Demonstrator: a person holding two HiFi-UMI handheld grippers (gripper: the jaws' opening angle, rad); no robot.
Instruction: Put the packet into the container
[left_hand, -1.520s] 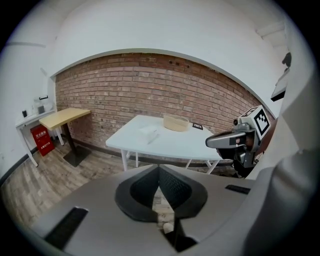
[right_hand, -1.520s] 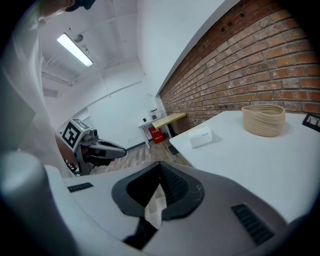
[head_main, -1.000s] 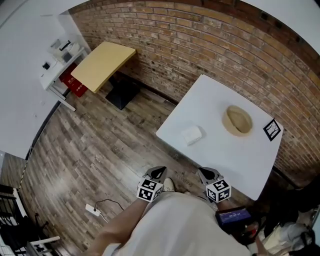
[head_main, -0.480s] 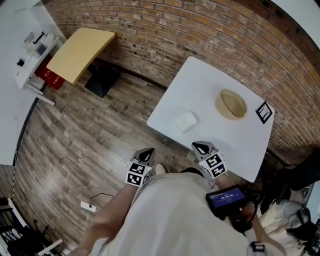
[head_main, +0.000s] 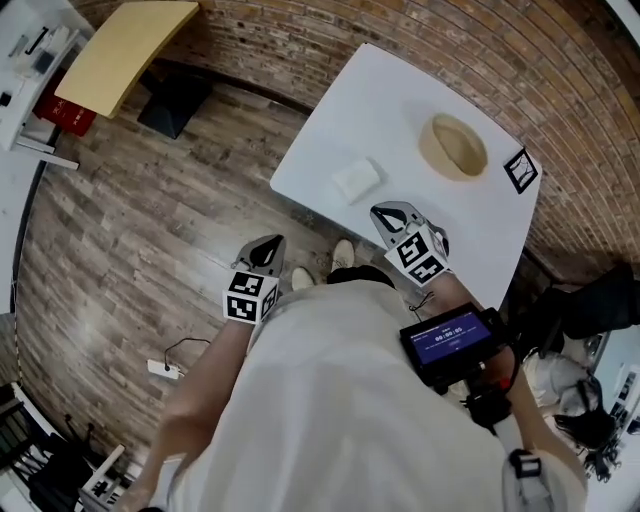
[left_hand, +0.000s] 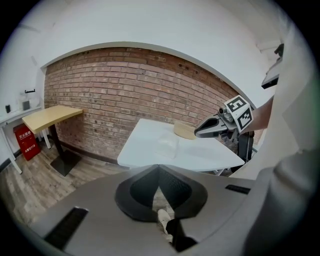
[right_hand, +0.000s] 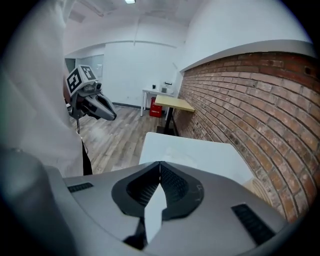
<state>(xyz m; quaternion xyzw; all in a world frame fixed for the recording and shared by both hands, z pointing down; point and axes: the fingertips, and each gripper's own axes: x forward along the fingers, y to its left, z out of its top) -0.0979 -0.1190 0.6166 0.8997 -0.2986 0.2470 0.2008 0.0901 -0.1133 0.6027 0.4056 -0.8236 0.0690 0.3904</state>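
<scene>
Packet (head_main: 356, 180) lies flat by the table's (head_main: 390, 90) near edge, toward its left corner. Container (head_main: 453, 146) sits well apart from it near the right corner, beside a marker tag (head_main: 520, 170). Right gripper (head_main: 385, 212) over the near edge, jaws pressed together, empty. Left gripper (head_main: 268, 245) off the table above the floor (head_main: 150, 250), jaws together, empty.

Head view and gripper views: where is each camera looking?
Head view: on the head, looking down at table, packet, container; shirt shows.
Left gripper view: on left gripper, facing the table; its shut fingers show.
Right gripper view: on right gripper, facing along table and wall; shut fingers show.
Shared: all see the table.
</scene>
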